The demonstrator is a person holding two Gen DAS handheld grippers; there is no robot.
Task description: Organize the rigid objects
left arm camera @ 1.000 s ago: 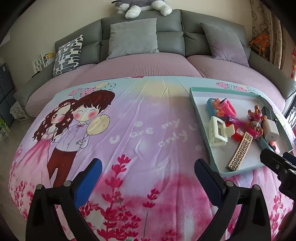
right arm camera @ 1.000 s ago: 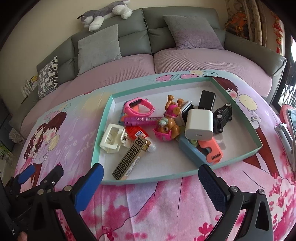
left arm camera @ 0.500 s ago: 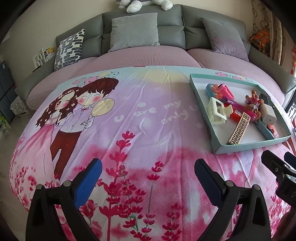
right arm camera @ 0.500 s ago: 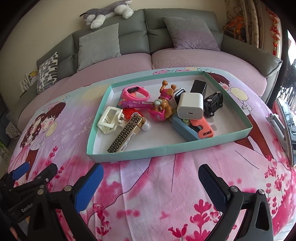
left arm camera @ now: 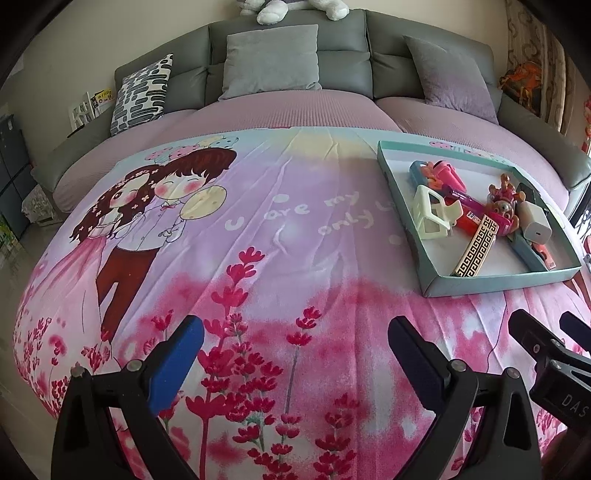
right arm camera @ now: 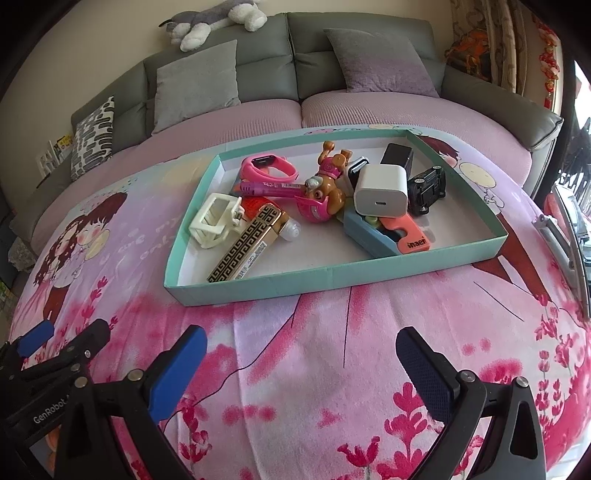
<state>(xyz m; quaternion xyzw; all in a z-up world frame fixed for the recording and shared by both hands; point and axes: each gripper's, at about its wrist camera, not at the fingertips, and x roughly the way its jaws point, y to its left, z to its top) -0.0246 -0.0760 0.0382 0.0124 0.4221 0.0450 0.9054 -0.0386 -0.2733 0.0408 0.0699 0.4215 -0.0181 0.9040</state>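
I am in a home living room — a big grey sofa (right arm camera: 332,74) with soft grey cushions (right arm camera: 197,83), a grey and white stuffed toy dog (right arm camera: 218,18) on top, and a pink cartoon blanket (left arm camera: 258,258).

A tray (right arm camera: 332,275) lies on a printed cloth (right arm camera: 314,350), and behind the cloth stands a sofa (right arm camera: 258,62) with cushions. In the tray, a hair clip (right arm camera: 214,221) lies at the left, with a patterned box (right arm camera: 243,249) just to its right. A toy dog (right arm camera: 327,188) is in the middle. A charger (right arm camera: 380,190) rests on a small case (right arm camera: 369,236) at the right. A watch (right arm camera: 267,168) lies at the back left. A plush toy (right arm camera: 214,22) lies on top of the sofa.
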